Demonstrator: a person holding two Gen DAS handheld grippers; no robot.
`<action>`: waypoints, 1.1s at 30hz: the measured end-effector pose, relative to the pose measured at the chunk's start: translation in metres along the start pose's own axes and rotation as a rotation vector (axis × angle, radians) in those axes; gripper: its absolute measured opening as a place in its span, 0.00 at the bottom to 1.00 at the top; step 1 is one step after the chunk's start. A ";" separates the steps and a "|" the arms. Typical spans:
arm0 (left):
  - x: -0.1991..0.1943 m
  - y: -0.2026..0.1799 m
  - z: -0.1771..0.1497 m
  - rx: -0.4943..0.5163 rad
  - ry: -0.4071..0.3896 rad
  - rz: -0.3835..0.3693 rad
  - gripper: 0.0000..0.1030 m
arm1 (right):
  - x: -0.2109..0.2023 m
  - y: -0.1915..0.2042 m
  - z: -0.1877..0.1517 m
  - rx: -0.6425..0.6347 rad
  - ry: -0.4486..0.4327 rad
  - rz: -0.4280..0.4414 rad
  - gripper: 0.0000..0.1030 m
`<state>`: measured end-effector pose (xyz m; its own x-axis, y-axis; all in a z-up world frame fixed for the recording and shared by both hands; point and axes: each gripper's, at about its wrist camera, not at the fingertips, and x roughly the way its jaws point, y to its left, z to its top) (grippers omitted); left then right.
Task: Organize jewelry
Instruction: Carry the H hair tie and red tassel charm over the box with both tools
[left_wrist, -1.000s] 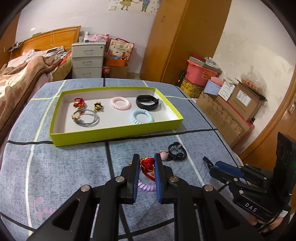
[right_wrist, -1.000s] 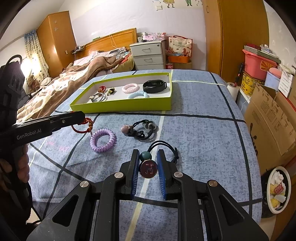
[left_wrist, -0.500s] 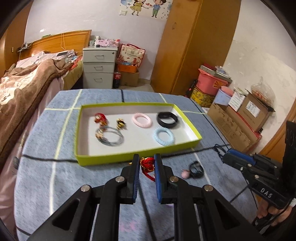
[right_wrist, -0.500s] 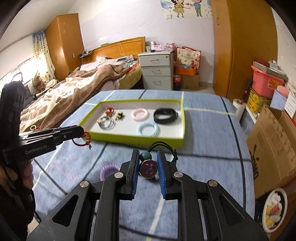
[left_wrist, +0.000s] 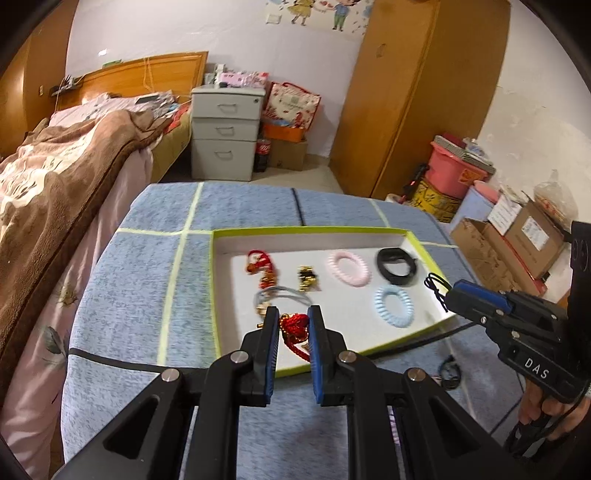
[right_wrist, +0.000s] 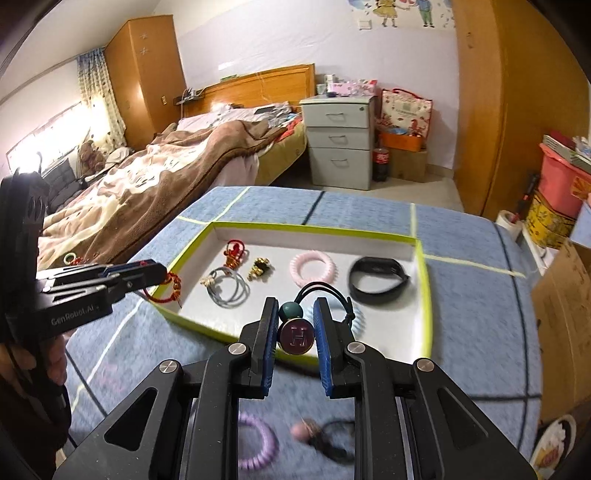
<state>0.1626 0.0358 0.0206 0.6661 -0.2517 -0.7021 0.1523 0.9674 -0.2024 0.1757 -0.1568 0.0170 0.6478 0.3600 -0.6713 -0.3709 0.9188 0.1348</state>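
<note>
My left gripper (left_wrist: 291, 321) is shut on a red cord bracelet (left_wrist: 293, 328) and hangs over the near edge of the lime-green tray (left_wrist: 310, 232). From the right wrist view the same gripper (right_wrist: 162, 275) shows at the tray's left corner with the red bracelet (right_wrist: 168, 288) dangling. My right gripper (right_wrist: 295, 314) is shut on a black hair tie with an H button (right_wrist: 296, 336) above the tray's (right_wrist: 424, 295) near rim. Inside the tray lie a pink coil (right_wrist: 313, 267), a black band (right_wrist: 378, 280), a blue coil (left_wrist: 393, 307), grey rings (right_wrist: 227, 287) and small gold and red charms.
On the blue cloth near me lie a purple coil tie (right_wrist: 258, 446) and a black tie with a pink bead (right_wrist: 325, 437). A bed (right_wrist: 155, 177) flanks the table's left, drawers (right_wrist: 340, 144) stand behind, boxes and a pink bin (left_wrist: 458, 173) to the right.
Both grippers have carried their pieces forward from the open cloth to the tray's near edge. The purple coil and bead tie now lie behind the fingertips.
</note>
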 end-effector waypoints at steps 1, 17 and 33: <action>0.003 0.003 0.000 -0.003 0.006 0.003 0.16 | 0.006 0.001 0.002 -0.002 0.006 0.002 0.20; 0.045 0.025 -0.010 -0.036 0.099 -0.001 0.16 | 0.073 0.009 0.001 -0.040 0.134 0.036 0.20; 0.048 0.020 -0.010 -0.025 0.109 0.005 0.21 | 0.079 0.014 -0.003 -0.055 0.173 0.046 0.20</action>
<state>0.1906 0.0432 -0.0242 0.5829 -0.2501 -0.7731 0.1298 0.9679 -0.2152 0.2195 -0.1165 -0.0360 0.5069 0.3635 -0.7816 -0.4362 0.8902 0.1311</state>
